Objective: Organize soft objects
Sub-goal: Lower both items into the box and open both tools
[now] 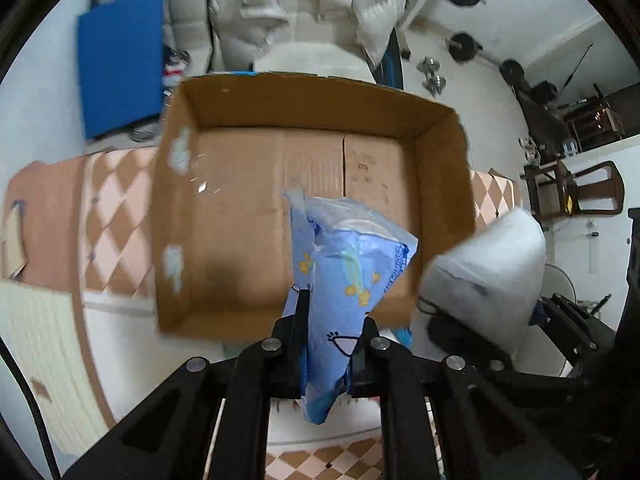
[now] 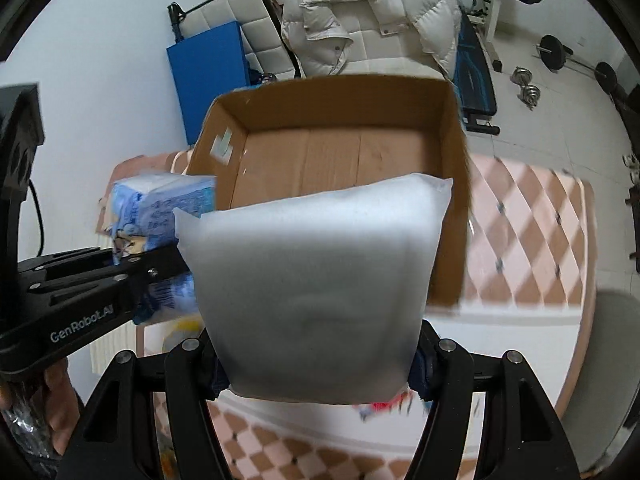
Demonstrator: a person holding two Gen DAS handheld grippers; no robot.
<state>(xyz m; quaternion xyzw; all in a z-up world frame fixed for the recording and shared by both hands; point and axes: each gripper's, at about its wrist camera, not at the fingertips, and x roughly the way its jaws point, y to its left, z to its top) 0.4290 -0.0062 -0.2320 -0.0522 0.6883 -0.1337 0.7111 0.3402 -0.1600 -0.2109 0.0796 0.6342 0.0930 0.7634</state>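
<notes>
Blue pack (image 1: pixel 352 272): soft plastic pack printed with yellow stars and a cartoon face, hanging in the air over the near edge of the box; its upper end is crumpled and points toward the box floor in the left wrist view.
White pack (image 2: pixel 316 280): soft, frosted white pouch, held up in front of the box's near wall and hiding part of it; in the left wrist view it sits just right of the box's near right corner.
Left hand-held gripper (image 1: pixel 328 344): fingers pinched together on the lower part of the blue pack, which bulges out above and below the grip.
Right hand-held gripper (image 2: pixel 316 376): jaws stand fairly wide, one on each side of the white pack's lower end, clamped on it.
Box (image 1: pixel 440 128): open brown cardboard box with a bare floor and scraps of pale tape on its left wall; nothing lies inside it.
Surface (image 2: pixel 528 232): covered in a peach and brown diamond pattern; the box sits on it, with the pattern running out to the box's left and right.
Hand (image 2: pixel 60 400): partly visible at the lower left of the right wrist view, behind the left gripper's body.
Behind the box: white puffer jacket (image 2: pixel 372 20) draped over a seat, and a blue panel (image 2: pixel 208 76) to the box's far left.
Right of the box, on the floor: dumbbells (image 2: pixel 528 84) and weight plates.
</notes>
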